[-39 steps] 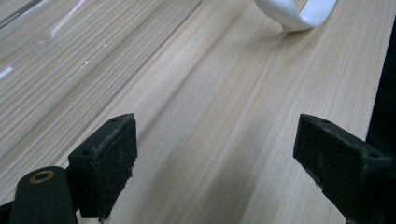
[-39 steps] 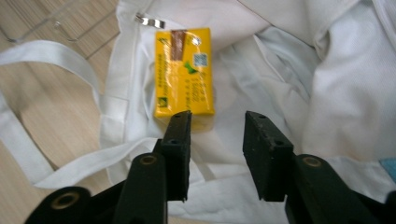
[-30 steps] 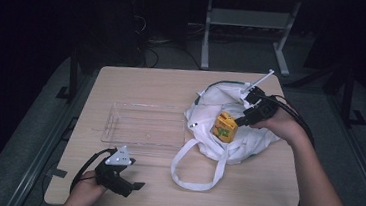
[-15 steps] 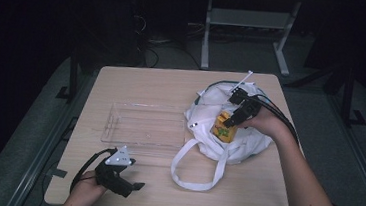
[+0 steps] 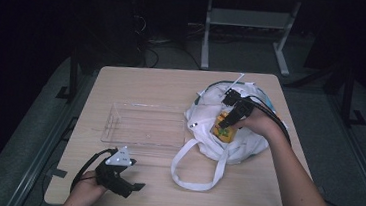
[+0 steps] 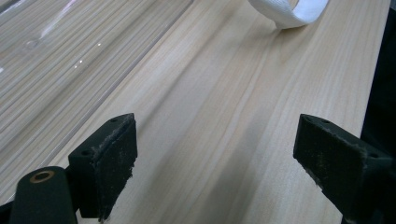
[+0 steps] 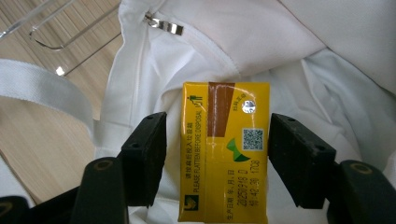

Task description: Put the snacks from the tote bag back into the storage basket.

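The yellow carton [image 7: 225, 151], its lower end cut off, is clamped by the right gripper [image 7: 217, 156] over the white bag [image 7: 299, 42]. The left gripper [image 6: 215, 163] is held wide open, empty, beside the clear tray [image 5: 144, 124].

On the table [image 5: 172, 87], the tray [image 5: 144, 124] lies mid-left; the bag [image 5: 240, 138] sits just right of it, near the right edge, with the carton [image 5: 221, 129] above its opening.

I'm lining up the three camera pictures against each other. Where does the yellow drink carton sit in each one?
High view: yellow drink carton right of centre, over the white bag, at the right gripper.
Left gripper view: not in it.
Right gripper view: carton centre, between the black jaws.
Shared landmark: the bag's white strap.
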